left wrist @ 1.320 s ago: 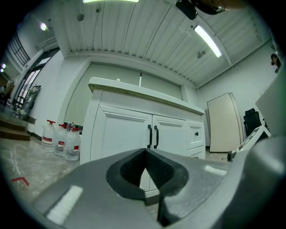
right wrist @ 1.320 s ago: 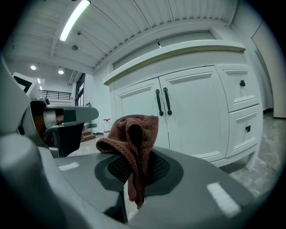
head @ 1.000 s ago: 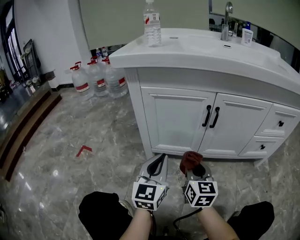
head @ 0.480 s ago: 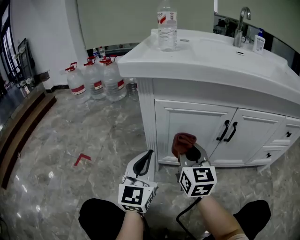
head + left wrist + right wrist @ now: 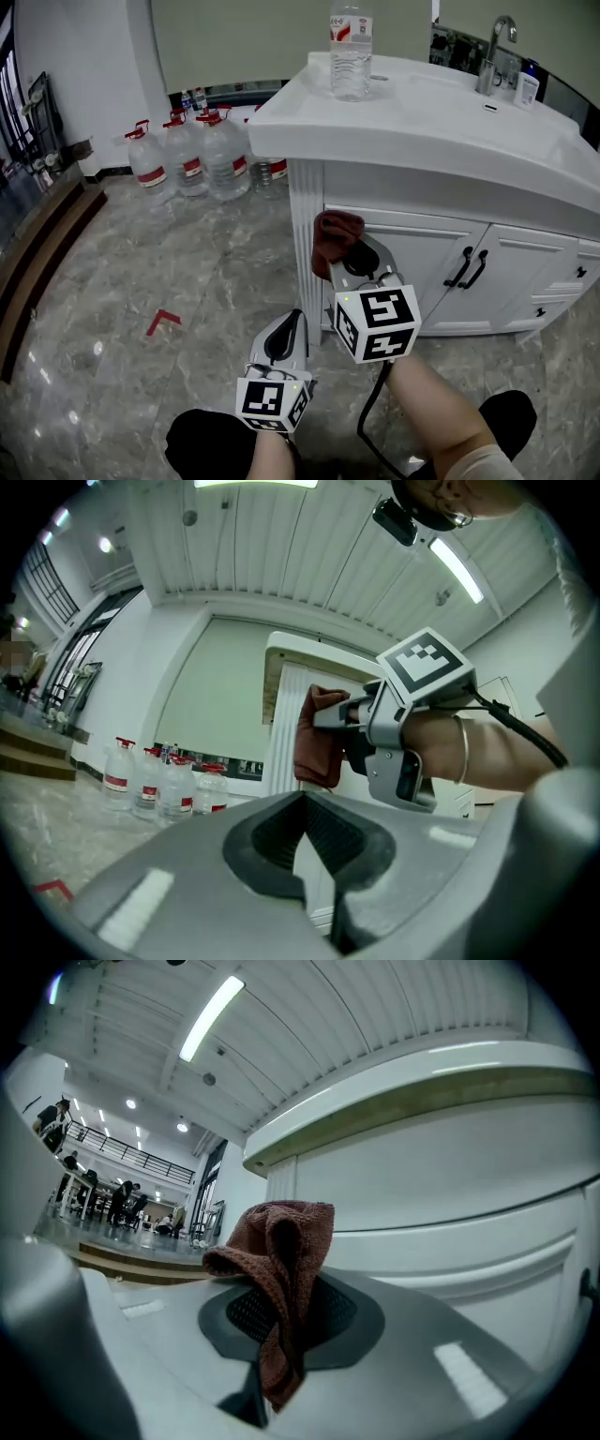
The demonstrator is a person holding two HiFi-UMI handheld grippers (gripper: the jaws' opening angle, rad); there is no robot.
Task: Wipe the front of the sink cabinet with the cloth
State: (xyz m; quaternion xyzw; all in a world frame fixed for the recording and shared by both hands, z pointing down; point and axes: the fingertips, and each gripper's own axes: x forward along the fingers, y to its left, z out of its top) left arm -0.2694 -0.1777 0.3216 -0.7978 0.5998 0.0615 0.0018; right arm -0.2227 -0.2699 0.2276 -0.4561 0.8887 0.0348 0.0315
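Observation:
The white sink cabinet (image 5: 403, 253) stands ahead with two doors and black handles (image 5: 466, 267). My right gripper (image 5: 349, 251) is shut on a reddish-brown cloth (image 5: 333, 237), raised close to the top left corner of the cabinet front; whether the cloth touches the panel I cannot tell. In the right gripper view the cloth (image 5: 278, 1265) hangs bunched from between the jaws, the cabinet front (image 5: 450, 1204) just ahead. My left gripper (image 5: 284, 338) is lower, near the floor, jaws shut with nothing in them. The left gripper view shows the right gripper (image 5: 349, 716) and the cloth (image 5: 315, 735) above.
A clear water bottle (image 5: 351, 52) stands on the countertop (image 5: 422, 117), with a faucet (image 5: 492, 42) and a small white bottle (image 5: 527, 89) further back. Several large water jugs (image 5: 187, 155) stand on the marble floor at the left. A red mark (image 5: 161, 322) lies on the floor.
My right gripper has risen with the cloth from near the cabinet's base to its upper left corner. The left gripper stayed low. The view shifted left.

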